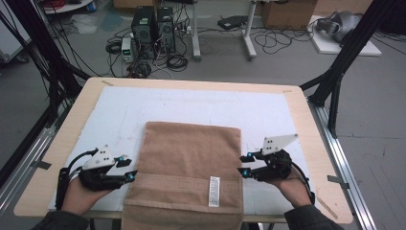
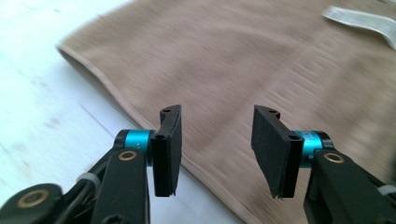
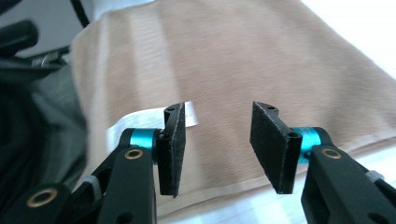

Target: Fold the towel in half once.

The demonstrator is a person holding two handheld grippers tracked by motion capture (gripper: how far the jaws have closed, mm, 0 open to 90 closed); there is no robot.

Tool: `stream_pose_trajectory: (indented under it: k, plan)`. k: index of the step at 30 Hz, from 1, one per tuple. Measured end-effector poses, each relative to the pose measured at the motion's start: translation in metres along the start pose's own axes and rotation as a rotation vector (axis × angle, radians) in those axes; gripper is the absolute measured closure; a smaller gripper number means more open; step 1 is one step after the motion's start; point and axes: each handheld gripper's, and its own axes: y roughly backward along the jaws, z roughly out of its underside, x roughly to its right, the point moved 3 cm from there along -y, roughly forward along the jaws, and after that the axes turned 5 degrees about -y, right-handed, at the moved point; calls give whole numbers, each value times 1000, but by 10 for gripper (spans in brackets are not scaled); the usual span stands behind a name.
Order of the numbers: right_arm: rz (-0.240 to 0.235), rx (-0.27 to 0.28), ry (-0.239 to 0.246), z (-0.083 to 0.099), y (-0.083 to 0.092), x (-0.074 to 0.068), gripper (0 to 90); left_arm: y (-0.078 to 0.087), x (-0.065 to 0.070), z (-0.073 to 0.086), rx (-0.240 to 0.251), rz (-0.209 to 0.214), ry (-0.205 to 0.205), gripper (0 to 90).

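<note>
A tan towel (image 1: 189, 163) lies flat on the white mat, its near end hanging over the table's front edge, with a white care label (image 1: 214, 191) near its lower right. My left gripper (image 1: 131, 168) is open at the towel's left edge; in the left gripper view its jaws straddle that edge of the towel (image 2: 261, 60) with nothing between them. My right gripper (image 1: 243, 164) is open at the towel's right edge. In the right gripper view the towel (image 3: 252, 60) and the label (image 3: 122, 127) lie beyond the open pads.
A white mat (image 1: 191, 103) covers the wooden table (image 1: 306, 124). Black frame posts (image 1: 344, 52) stand at the table's right and left. Computer towers (image 1: 153, 31), cables and a cardboard box (image 1: 287, 13) sit on the floor beyond the far edge.
</note>
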Motion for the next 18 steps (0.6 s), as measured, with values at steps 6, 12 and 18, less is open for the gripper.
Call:
stream_pose_trajectory:
  k: [6,12,18]
  plan:
    - [126,-29,-47,-11,-19,42,421,-30,-30,-12,14,-55,42,421]
    - [217,-66,-108,-11,-44,77,344,-62,-62,-12,-12,-110,162,398]
    - [260,-121,-164,2,-66,100,291,-90,-83,-1,-54,-137,256,393]
